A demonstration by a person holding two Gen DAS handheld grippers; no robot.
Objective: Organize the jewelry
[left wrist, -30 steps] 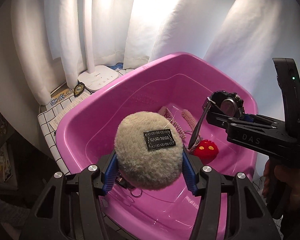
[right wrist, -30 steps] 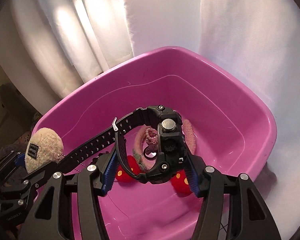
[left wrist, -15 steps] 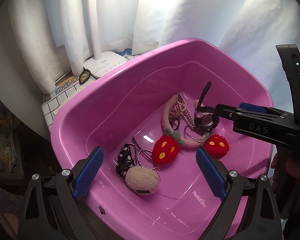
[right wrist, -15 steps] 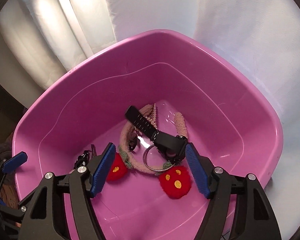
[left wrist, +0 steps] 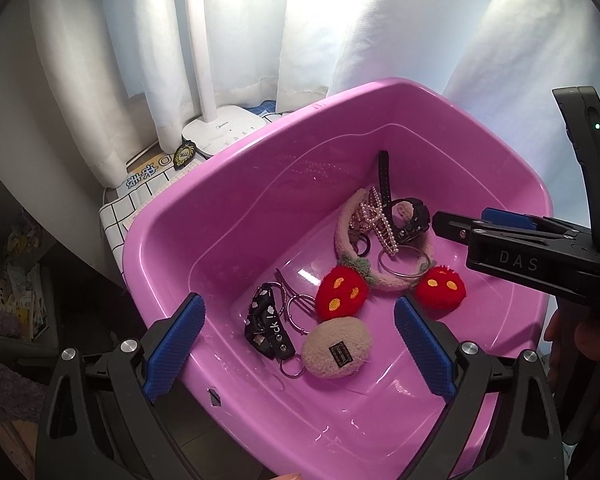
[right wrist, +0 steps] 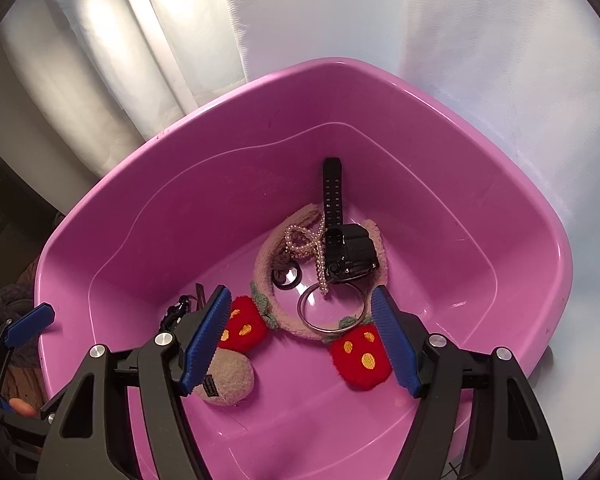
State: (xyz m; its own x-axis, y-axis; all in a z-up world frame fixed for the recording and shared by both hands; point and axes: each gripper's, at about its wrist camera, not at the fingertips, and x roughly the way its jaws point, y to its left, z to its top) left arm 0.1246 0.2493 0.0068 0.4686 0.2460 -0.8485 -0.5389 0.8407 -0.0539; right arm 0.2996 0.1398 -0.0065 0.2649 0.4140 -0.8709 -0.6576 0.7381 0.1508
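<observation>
Left wrist view: my left gripper (left wrist: 298, 346) jaws gape empty over the beige pompom (left wrist: 336, 350); right gripper (right wrist: 300, 336) jaws spread empty, watch (right wrist: 348, 252) at twelve o'clock.

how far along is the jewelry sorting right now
Done: the fuzzy pom keychain, black watch, pearl clip, strawberry headband and silver bangle all lie inside the pink tub. In hand: nothing, the left tongs and right tongs stand open and empty above it. What is left outside the tub is not visible.
</observation>
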